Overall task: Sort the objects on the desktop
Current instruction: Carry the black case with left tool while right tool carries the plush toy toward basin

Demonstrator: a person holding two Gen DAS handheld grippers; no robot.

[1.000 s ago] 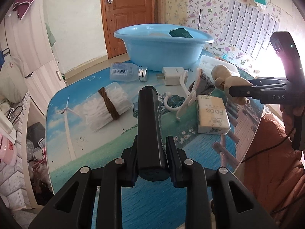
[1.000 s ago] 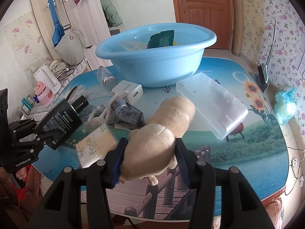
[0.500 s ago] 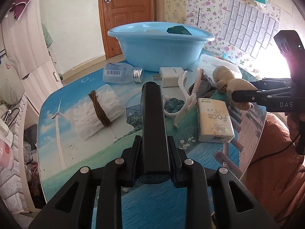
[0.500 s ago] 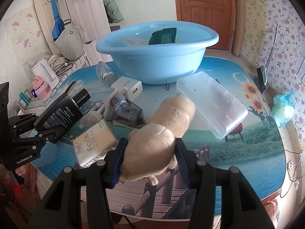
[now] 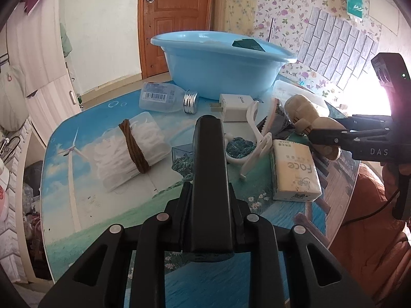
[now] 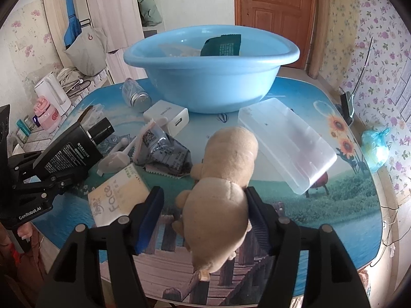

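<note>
Right wrist view: the right claw (image 6: 203, 205) is opening, its left pad already off the soft toy (image 6: 221, 190) at 6 o'clock. The toy could slip onto the bench (image 6: 346, 184), missing the blue bowl (image 6: 210, 82) at 12 o'clock. The left claw (image 5: 209, 200) squeezes a black bottle (image 5: 209, 179).

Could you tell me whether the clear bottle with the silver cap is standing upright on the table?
No, the clear bottle lies on its side on the table, its silver cap pointing toward the white charger.
</note>
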